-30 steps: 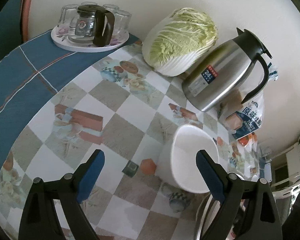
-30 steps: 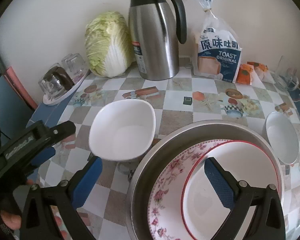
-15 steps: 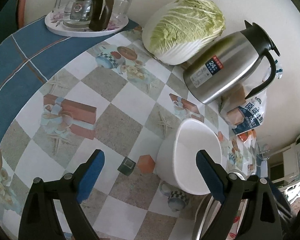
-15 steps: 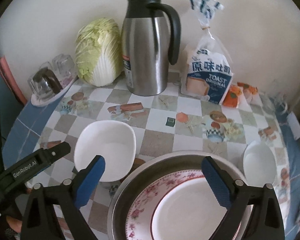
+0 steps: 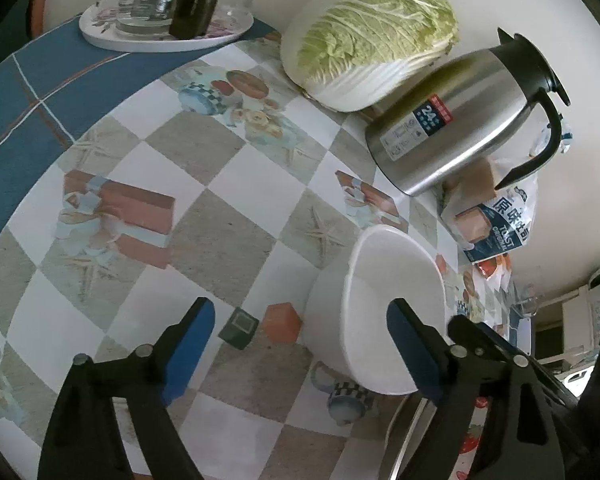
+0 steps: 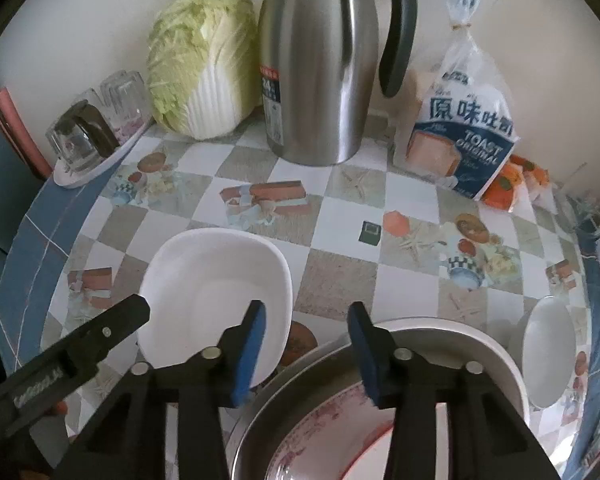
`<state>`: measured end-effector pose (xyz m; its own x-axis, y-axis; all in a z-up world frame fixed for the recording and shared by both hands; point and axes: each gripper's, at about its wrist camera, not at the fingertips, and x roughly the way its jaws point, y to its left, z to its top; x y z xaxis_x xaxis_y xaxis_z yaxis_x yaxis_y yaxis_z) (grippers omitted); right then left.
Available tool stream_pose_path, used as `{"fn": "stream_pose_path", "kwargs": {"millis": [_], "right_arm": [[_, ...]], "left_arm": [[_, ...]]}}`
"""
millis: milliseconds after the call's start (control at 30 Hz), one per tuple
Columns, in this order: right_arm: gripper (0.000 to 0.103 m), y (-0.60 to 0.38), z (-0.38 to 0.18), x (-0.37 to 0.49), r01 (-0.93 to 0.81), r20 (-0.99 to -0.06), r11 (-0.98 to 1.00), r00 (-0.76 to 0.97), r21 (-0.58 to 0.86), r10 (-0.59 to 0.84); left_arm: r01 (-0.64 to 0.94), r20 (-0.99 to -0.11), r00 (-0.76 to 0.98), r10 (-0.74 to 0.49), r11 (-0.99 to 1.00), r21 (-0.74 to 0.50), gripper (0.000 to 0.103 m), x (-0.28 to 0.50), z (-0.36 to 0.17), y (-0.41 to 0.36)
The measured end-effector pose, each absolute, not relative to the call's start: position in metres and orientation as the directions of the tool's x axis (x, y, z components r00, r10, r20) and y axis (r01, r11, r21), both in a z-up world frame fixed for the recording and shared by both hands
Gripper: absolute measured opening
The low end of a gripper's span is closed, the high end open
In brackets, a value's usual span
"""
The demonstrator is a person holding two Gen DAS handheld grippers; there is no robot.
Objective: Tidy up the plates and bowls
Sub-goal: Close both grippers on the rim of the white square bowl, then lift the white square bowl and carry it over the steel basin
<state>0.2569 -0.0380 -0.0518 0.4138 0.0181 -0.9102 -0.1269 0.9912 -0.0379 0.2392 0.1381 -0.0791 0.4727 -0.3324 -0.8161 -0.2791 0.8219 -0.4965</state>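
A white square bowl (image 5: 392, 300) (image 6: 216, 280) stands on the checked tablecloth. My left gripper (image 5: 300, 344) hangs over its left wall, open, jaws closing slightly; one pad is over the cloth and the other over the bowl's inside, neither pressing. Just right of the bowl is a metal basin (image 6: 440, 328) holding a floral plate (image 6: 324, 420) and a red-rimmed white dish (image 6: 384, 440). My right gripper (image 6: 308, 348) hovers where bowl and basin meet, jaws closing, with only cloth and the basin's rim between them. A small white bowl (image 6: 548, 348) sits at the far right.
Along the wall stand a steel thermos jug (image 6: 320, 72), a Chinese cabbage (image 6: 200, 64), a bag of toast (image 6: 460, 132) and a tray with a glass pot and tumblers (image 5: 168, 8). The table's blue border (image 5: 20, 112) curves round the left side.
The right gripper's jaws have narrowed a lot and it has shifted left from over the basin's dishes toward the square bowl. The left gripper has sunk closer to the bowl.
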Motion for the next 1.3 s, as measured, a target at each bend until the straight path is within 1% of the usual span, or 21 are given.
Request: {"fn": "stream_pose_path", "kwargs": {"millis": [100, 133, 167, 200, 233, 267, 333, 367, 400, 433, 500, 633, 867, 933, 1033, 1200, 1300], "right_arm": [[0.038, -0.036, -0.06, 0.262, -0.13, -0.924, 0.991, 0.38, -0.021, 0.03], [0.038, -0.036, -0.062, 0.263, -0.128, -0.927, 0.992, 0.374, -0.017, 0.032], [0.038, -0.035, -0.064, 0.264, -0.129, -0.93, 0.992, 0.367, -0.017, 0.032], [0.037, -0.033, -0.067, 0.265, -0.133, -0.931, 0.991, 0.363, -0.025, 0.025], [0.036, -0.032, -0.069, 0.266, -0.137, -0.933, 0.99, 0.359, -0.028, 0.023], [0.036, -0.03, -0.071, 0.266, -0.14, -0.935, 0.99, 0.353, -0.029, 0.023], [0.033, -0.029, -0.074, 0.267, -0.144, -0.937, 0.989, 0.348, -0.034, 0.018], [0.033, -0.029, -0.075, 0.267, -0.144, -0.939, 0.989, 0.344, -0.032, 0.02], [0.033, -0.029, -0.076, 0.268, -0.143, -0.939, 0.989, 0.343, -0.03, 0.021], [0.032, -0.029, -0.077, 0.268, -0.144, -0.939, 0.989, 0.342, -0.029, 0.022], [0.028, -0.028, -0.078, 0.268, -0.146, -0.941, 0.989, 0.339, -0.033, 0.018], [0.02, -0.021, -0.081, 0.269, -0.17, -0.944, 0.985, 0.331, -0.041, 0.018], [0.019, -0.014, -0.09, 0.27, -0.181, -0.952, 0.983, 0.307, -0.044, 0.014], [0.018, -0.012, -0.092, 0.269, -0.191, -0.953, 0.981, 0.303, -0.043, 0.018], [0.013, -0.011, -0.091, 0.267, -0.193, -0.951, 0.98, 0.308, -0.038, 0.024], [0.012, -0.009, -0.084, 0.263, -0.201, -0.944, 0.979, 0.326, -0.021, 0.046], [0.012, -0.009, -0.072, 0.259, -0.203, -0.936, 0.979, 0.345, -0.007, 0.064]], "left_arm": [[-0.274, -0.819, 0.459, -0.345, 0.821, -0.5, 0.087, 0.242, -0.083, 0.131], [-0.271, -0.82, 0.455, -0.348, 0.823, -0.5, 0.084, 0.243, -0.084, 0.128], [-0.267, -0.82, 0.452, -0.351, 0.824, -0.499, 0.078, 0.244, -0.084, 0.125], [-0.262, -0.823, 0.446, -0.353, 0.827, -0.497, 0.064, 0.245, -0.085, 0.122], [-0.259, -0.827, 0.439, -0.352, 0.832, -0.491, 0.06, 0.246, -0.086, 0.119], [-0.255, -0.829, 0.435, -0.35, 0.835, -0.487, 0.059, 0.247, -0.087, 0.117], [-0.258, -0.83, 0.433, -0.353, 0.833, -0.489, 0.054, 0.248, -0.089, 0.116], [-0.258, -0.829, 0.427, -0.361, 0.83, -0.495, 0.052, 0.248, -0.09, 0.115], [-0.258, -0.827, 0.424, -0.369, 0.826, -0.5, 0.046, 0.249, -0.091, 0.115], [-0.26, -0.83, 0.42, -0.367, 0.827, -0.498, 0.037, 0.249, -0.092, 0.115], [-0.265, -0.838, 0.413, -0.356, 0.834, -0.485, 0.03, 0.249, -0.094, 0.115], [-0.264, -0.833, 0.422, -0.357, 0.831, -0.49, 0.023, 0.248, -0.093, 0.114], [-0.316, -0.827, 0.426, -0.366, 0.797, -0.515, 0.023, 0.245, -0.096, 0.128], [-0.317, -0.816, 0.433, -0.383, 0.783, -0.536, 0.016, 0.244, -0.097, 0.131], [-0.312, -0.822, 0.427, -0.376, 0.793, -0.524, 0.015, 0.243, -0.096, 0.133], [-0.297, -0.821, 0.428, -0.378, 0.799, -0.523, 0.015, 0.24, -0.09, 0.137], [-0.273, -0.816, 0.452, -0.36, 0.816, -0.51, 0.015, 0.236, -0.071, 0.137]]}}
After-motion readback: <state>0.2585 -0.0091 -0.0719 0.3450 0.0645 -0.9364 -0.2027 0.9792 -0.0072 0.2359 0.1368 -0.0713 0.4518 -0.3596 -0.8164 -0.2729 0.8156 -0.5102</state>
